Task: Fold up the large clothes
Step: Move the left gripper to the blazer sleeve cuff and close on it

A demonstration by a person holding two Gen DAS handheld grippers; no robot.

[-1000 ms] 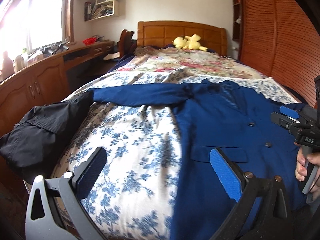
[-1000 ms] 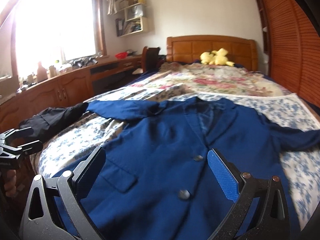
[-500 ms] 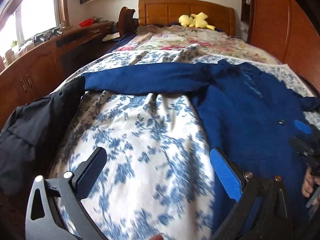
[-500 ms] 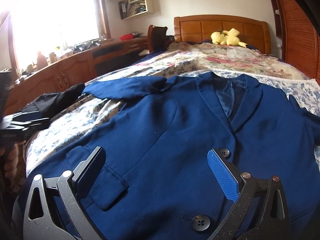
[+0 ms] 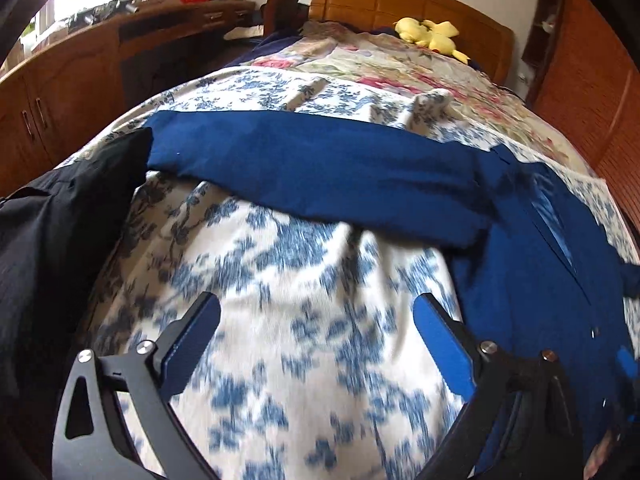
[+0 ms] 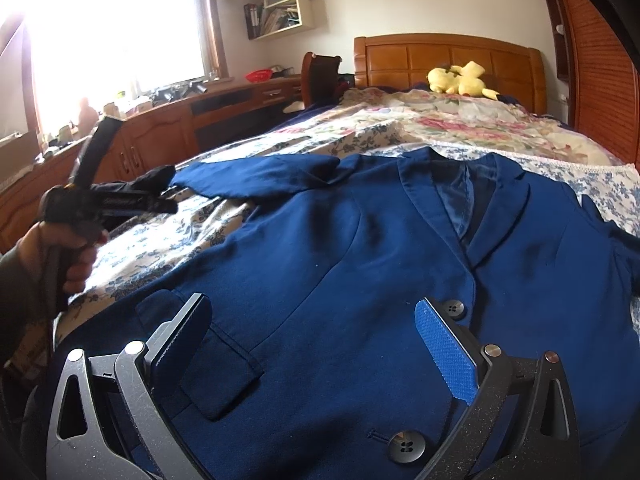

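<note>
A dark blue blazer [image 6: 360,264] lies face up on the bed, buttoned, collar toward the headboard. Its left sleeve [image 5: 320,168] stretches out sideways across the floral bedspread [image 5: 280,320]. My left gripper [image 5: 316,332] is open and empty, low over the bedspread just short of that sleeve. It also shows in the right wrist view [image 6: 168,196], held in a hand near the sleeve's cuff. My right gripper [image 6: 312,328] is open and empty, hovering over the blazer's lower front between the pocket flap [image 6: 224,364] and the buttons [image 6: 454,307].
A black garment [image 5: 52,240] hangs over the bed's left edge by the sleeve cuff. A yellow plush toy [image 6: 460,78] sits at the wooden headboard [image 6: 448,60]. Wooden cabinets [image 6: 160,136] run along the left; a slatted wardrobe [image 6: 600,80] stands right.
Both grippers have moved forward and lower over the bed. The left one has come closer to the outstretched sleeve; the right one has come further up the blazer front. Both stay open.
</note>
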